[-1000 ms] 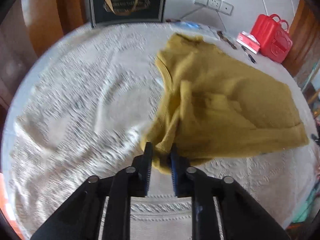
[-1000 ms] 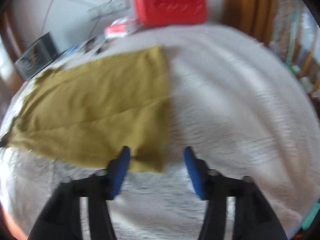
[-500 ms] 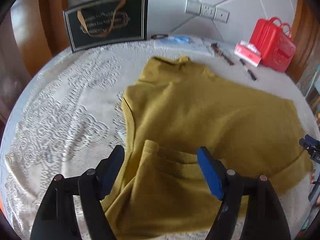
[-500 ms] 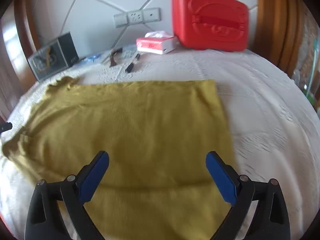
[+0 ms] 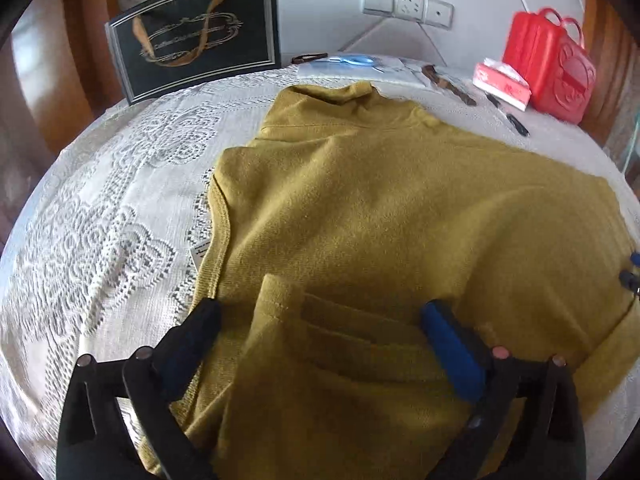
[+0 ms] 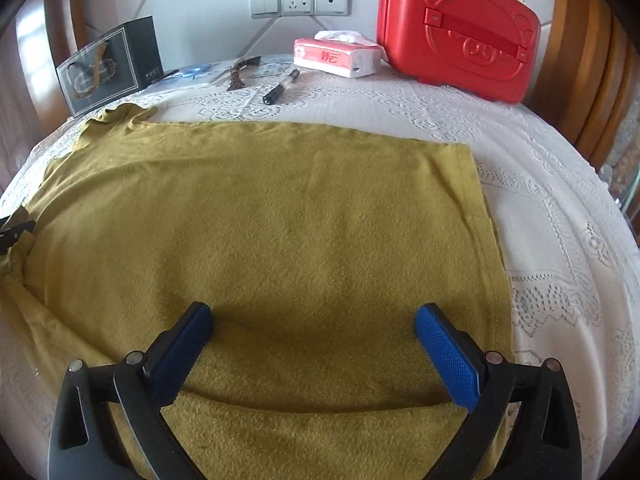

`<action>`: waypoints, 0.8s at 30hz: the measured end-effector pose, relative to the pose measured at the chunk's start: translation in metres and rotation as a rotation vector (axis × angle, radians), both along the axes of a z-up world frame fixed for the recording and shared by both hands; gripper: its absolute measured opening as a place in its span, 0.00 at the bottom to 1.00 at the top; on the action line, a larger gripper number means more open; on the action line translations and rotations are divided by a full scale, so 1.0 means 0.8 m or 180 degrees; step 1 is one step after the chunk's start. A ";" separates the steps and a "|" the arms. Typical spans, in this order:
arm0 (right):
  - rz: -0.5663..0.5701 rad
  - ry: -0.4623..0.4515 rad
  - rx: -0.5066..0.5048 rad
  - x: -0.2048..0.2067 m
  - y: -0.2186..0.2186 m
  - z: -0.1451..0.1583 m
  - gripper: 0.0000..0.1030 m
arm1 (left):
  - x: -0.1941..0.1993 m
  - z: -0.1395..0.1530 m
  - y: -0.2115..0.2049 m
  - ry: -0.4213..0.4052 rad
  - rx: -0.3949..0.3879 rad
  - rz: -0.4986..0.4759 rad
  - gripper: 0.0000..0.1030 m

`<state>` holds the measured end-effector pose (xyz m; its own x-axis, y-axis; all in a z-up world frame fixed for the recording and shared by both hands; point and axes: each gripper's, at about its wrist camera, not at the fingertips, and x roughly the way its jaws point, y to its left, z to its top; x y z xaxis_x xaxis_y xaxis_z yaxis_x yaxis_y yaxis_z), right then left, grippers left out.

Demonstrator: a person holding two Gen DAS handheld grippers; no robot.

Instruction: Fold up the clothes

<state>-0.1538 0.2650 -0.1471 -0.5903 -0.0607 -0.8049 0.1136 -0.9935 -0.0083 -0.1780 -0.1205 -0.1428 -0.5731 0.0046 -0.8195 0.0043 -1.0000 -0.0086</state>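
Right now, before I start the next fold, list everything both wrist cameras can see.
mustard garment: one, spread over the middle of the table, near edge and a sleeve folded over.
lace tablecloth: one, white, covering the table.
red case: one, back right by the wall.
tissue pack: one, red and white, left of the case.
pen: one, black, behind the garment.
brown strap-like item: one, left of the pen; cannot identify it.
papers: white with blue, back centre.
black gift bag: one, gold handle, back left.
wall sockets: one white row, on the wall.
left gripper: black with blue pads, jaws opening, over the folded sleeve.
right gripper: same colours, open over the garment's near edge.
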 end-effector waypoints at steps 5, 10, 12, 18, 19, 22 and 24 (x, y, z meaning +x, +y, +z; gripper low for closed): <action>-0.0111 -0.0089 0.0001 -0.007 -0.002 0.003 0.92 | -0.020 0.062 0.000 0.0166 -0.0108 -0.0108 0.95; -0.0168 -0.0017 -0.0322 -0.039 0.029 0.062 0.51 | -0.116 0.111 -0.001 0.0187 -0.0132 -0.0121 0.95; -0.0312 -0.0017 -0.0385 -0.071 0.053 0.083 0.54 | -0.158 0.109 0.001 0.0088 -0.0064 -0.0121 0.95; -0.0697 -0.0294 -0.0489 -0.156 0.105 0.080 0.59 | -0.242 0.075 0.018 -0.0076 -0.0093 -0.0128 0.95; -0.0736 -0.0338 -0.0464 -0.168 0.109 0.075 0.60 | -0.250 0.069 0.020 -0.0103 -0.0071 -0.0126 0.95; -0.0807 -0.0429 -0.0530 -0.188 0.118 0.058 0.67 | -0.268 0.048 0.025 -0.0192 -0.0102 -0.0134 0.95; -0.0840 -0.0450 -0.0435 -0.199 0.117 0.048 0.68 | -0.277 0.032 0.029 -0.0258 -0.0187 -0.0146 0.95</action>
<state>-0.3129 0.3590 -0.1090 -0.4832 -0.0336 -0.8749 -0.1576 -0.9796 0.1247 -0.3993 -0.0972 -0.1172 -0.5053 -0.0201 -0.8627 -0.0431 -0.9979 0.0485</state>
